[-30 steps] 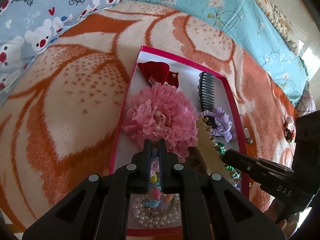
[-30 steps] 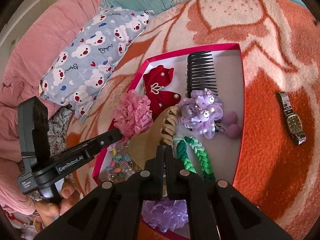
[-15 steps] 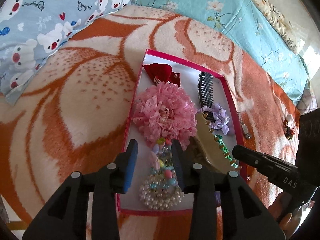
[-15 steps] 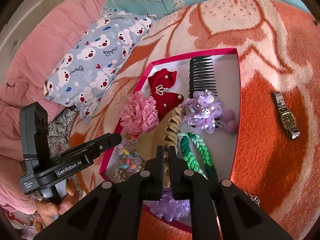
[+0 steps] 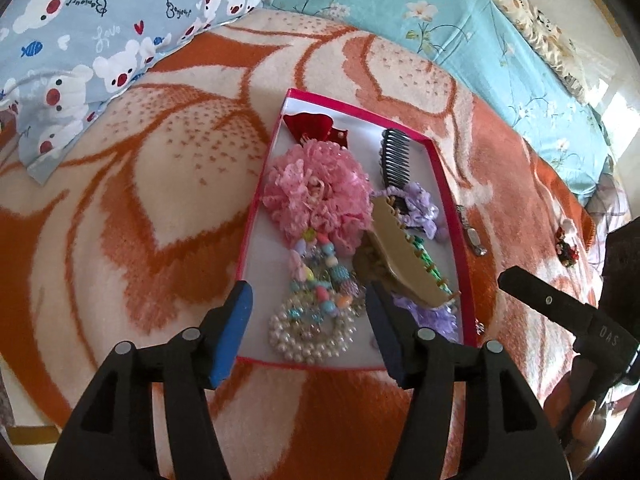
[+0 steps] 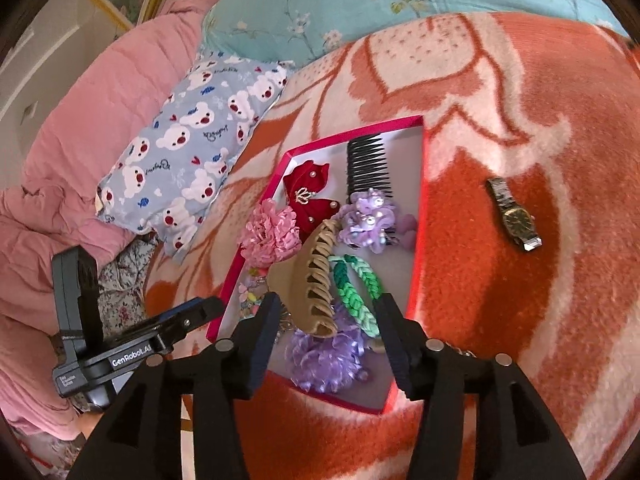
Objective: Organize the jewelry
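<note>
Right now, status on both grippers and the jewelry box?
Left gripper and right gripper opening, both empty. Pink-rimmed white box holds the accessories; metal-band wristwatch outside on orange blanket. Nothing in the way.

- Bed under an orange-and-cream blanket (image 6: pixel 500 300).
- Pink-rimmed box (image 6: pixel 420 216) of hair accessories lying flat at mid-blanket.
- Wristwatch (image 6: pixel 514 216) on the blanket, right of the box, apart from it.
- Bear-print pillow (image 5: pixel 80 40) at the blanket's far left edge.
</note>
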Available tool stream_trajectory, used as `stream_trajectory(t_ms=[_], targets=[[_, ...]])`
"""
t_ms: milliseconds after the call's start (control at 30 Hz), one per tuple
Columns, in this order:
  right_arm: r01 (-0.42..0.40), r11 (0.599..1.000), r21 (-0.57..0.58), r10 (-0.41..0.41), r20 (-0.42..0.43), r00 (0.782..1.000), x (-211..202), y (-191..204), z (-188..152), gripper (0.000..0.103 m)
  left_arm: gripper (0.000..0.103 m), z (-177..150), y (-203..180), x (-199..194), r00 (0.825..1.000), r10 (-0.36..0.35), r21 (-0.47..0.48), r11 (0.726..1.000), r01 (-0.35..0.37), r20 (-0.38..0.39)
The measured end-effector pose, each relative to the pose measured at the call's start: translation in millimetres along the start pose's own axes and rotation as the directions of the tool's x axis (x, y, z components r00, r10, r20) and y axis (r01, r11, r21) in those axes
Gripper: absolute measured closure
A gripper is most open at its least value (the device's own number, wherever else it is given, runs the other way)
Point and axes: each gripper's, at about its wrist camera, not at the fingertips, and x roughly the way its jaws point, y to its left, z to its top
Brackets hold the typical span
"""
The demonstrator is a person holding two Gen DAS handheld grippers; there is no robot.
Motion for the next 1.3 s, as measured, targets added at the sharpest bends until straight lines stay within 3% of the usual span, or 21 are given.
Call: stream_trajectory(t_ms=[333,400,567,633,833,1033,1133,1300], targets=[[-0.032,0.996,0.085,0.028,0.055,0.998,-26,-14,-8,0.036,0.038,-12,-4,-14,0.998,-0.062,-0.021,0.998,0.062,-0.015],[-0.035,0.994,0.099,0.028,0.063,0.998,-30,-16,-9,0.034,0.033,-15,-5,-15,0.997,-0.070,-0.027,0.997,0.069,-0.020],[-0.037,0.994,0.100,0.029,0.082,0.996,-40,-13,-14,0.027,0.027,-23,-11,-24,1.000,-0.027,-0.004,1.000,0.027,-0.012],[-0.026,0.996,0.080,0.019,0.082,0.996,-43,-8,-15,0.025,0.022,-27,-14,-30,1.000,0.010,0.019,1.000,-0.010,-0.003],[0.048,0.996,-0.072,-0.042,0.075,0.996,-57,20,-21,0.016,0.020,-35,-20,-48,0.994,0.108,0.103,0.989,-0.110,0.024],[0.137,0.946,-0.293,-0.121,0.072,0.990,-72,57,-30,0.008,0.018,-46,-27,-71,0.983,0.167,0.185,0.967,-0.178,0.070],[0.155,0.925,-0.348,-0.141,0.065,0.988,-79,68,-33,0.004,0.018,-48,-27,-84,0.981,0.175,0.197,0.962,-0.188,0.082],[0.147,0.924,-0.353,-0.136,0.057,0.989,-95,78,-31,0.004,0.017,-45,-31,-109,0.973,0.193,0.215,0.953,-0.216,0.125]])
